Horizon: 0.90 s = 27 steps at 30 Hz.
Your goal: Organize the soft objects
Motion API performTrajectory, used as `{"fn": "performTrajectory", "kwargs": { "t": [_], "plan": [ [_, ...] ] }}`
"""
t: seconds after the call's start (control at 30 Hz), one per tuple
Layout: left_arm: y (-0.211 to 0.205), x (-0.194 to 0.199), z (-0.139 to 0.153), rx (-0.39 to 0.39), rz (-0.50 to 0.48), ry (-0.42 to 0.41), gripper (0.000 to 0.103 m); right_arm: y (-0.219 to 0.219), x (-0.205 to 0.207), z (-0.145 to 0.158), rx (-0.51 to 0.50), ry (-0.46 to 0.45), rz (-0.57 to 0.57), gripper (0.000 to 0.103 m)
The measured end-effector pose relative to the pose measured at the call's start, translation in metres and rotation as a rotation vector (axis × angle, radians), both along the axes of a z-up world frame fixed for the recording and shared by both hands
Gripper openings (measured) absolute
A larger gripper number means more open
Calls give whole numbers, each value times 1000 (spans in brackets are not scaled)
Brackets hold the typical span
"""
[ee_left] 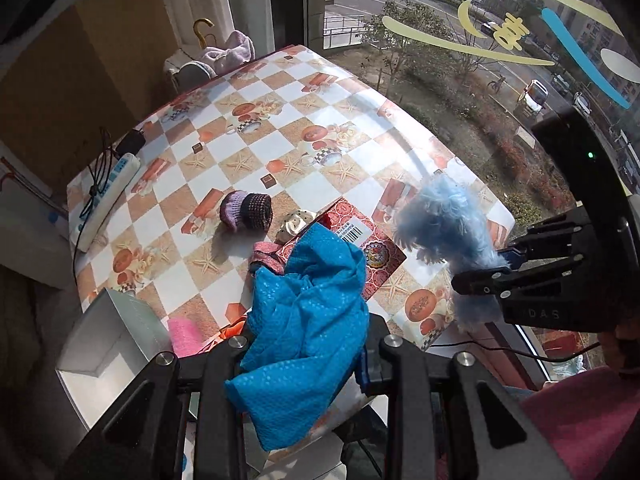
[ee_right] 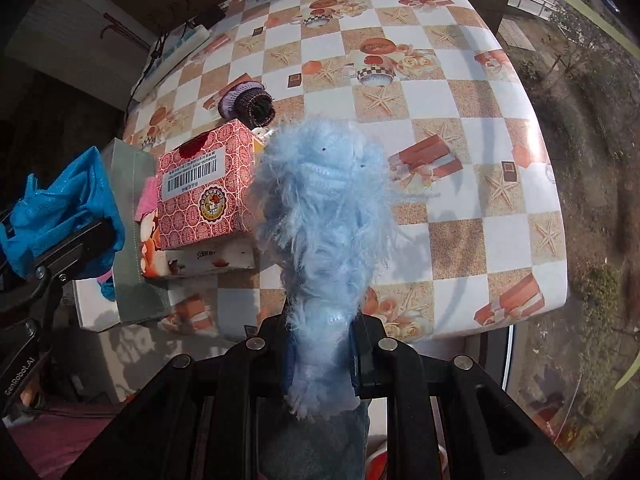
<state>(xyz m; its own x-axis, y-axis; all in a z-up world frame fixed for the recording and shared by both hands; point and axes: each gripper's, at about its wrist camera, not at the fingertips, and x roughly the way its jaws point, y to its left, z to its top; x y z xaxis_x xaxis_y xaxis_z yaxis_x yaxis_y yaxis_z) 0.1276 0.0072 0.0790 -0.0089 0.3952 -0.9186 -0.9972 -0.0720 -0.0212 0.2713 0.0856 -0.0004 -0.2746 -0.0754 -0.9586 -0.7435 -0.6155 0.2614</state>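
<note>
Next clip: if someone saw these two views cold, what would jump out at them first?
Probably the fluffy light-blue toy, pinched in the right gripper and held above the checkered tablecloth. Next, the bright blue cloth bunched in the left gripper, hanging in front of the red patterned box. Farther back on the table lies a small purple knitted piece.

We see a table (ee_left: 320, 92) covered in a checkered cloth printed with starfish, teacups and gift boxes. A white power strip (ee_left: 106, 196) with dark cables lies along its left edge. Beyond the far left corner, an umbrella handle (ee_left: 203, 28) stands upright. Past the right edge, a window (ee_left: 500, 40) shows a street with cars.
</note>
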Motion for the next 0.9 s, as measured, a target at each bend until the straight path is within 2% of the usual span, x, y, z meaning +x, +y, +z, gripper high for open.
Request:
{"fn": "performTrajectory", "kwargs": {
  "t": [0.2,0.4,0.7,0.83,0.9],
  "plan": [
    [-38,-47,-6,-5,153,17,33,-37,-41,32,69,46,161,22],
    [-79,-86,-12,-18,301,33,33,-60,-94,60,111,105,275,22],
    [-132,-119,-19,-31,466,30,33,-102,-176,73,121,146,449,22],
    [-146,-128,-23,-41,520,20,33,-115,-199,76,113,165,472,22],
    [-150,-131,-25,-46,536,14,33,-122,-205,74,140,156,484,22]
  ]
}}
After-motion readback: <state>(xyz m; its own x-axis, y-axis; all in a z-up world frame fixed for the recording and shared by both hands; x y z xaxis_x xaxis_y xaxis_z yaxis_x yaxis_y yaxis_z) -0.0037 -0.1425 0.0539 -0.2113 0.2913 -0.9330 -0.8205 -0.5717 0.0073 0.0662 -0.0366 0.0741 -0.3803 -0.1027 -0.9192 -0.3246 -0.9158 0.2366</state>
